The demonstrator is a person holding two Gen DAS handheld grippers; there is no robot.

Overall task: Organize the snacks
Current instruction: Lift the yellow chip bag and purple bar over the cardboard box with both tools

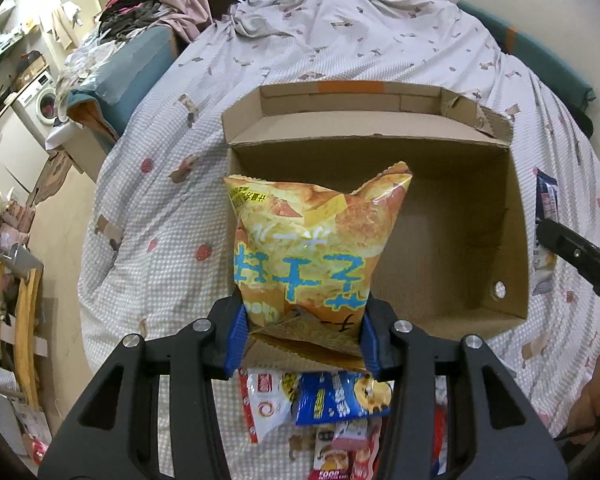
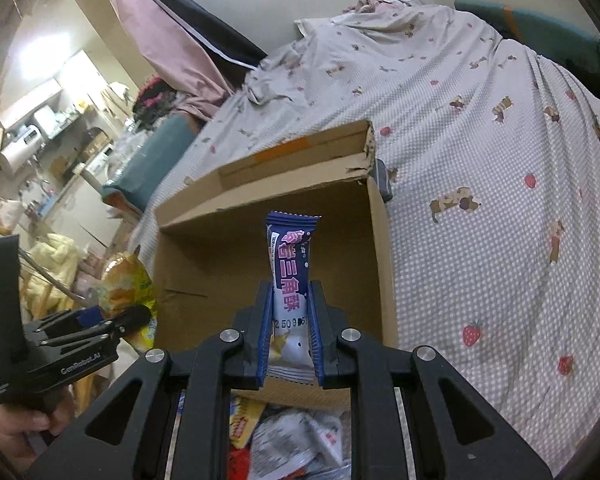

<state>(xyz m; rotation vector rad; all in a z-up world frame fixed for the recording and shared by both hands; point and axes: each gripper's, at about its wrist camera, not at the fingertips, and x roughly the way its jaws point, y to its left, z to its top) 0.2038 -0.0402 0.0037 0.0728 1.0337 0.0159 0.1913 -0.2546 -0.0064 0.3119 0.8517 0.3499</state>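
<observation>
- Left gripper (image 1: 303, 334): I have its blue ribbed pads closed partway on the lower end of a yellow chip bag (image 1: 308, 248); the jaws stand moderately apart, clamping the bag's width.
- Chip bag: glossy, puffed foil pouch with crimped, serrated end seams; large blue block characters cross a photo of golden chips, and a small yellow-green label sits near its far corner. I cannot read the wording. It hangs over the near-left part of the box.
- Right gripper (image 2: 291, 338): I have its jaws pressed nearly together on a slim snack bar wrapper (image 2: 290, 264), which stands up between the pads.
- Snack bar wrapper: purple at the far end, white toward the pads, zigzag-cut end; pink and white characters run along it, and printed digits "250" with more, partly blurred, lie near the pads. It sits in front of the box's open cavity.
- Cardboard box (image 1: 452, 216): brown corrugated, open-topped, empty inside, a round hole in its right wall, a torn far flap with an orange tape strip.
- Bedspread (image 1: 340, 40): pale waffle-textured cloth printed with strawberries and small dogs; the box rests on it.
- Loose snack packets (image 1: 340, 400): red, white and blue wrappers heaped on the bedspread below the left gripper, just before the box.
- In the right wrist view, the left gripper's black body carries the lettering "GenRobot.AI".
</observation>
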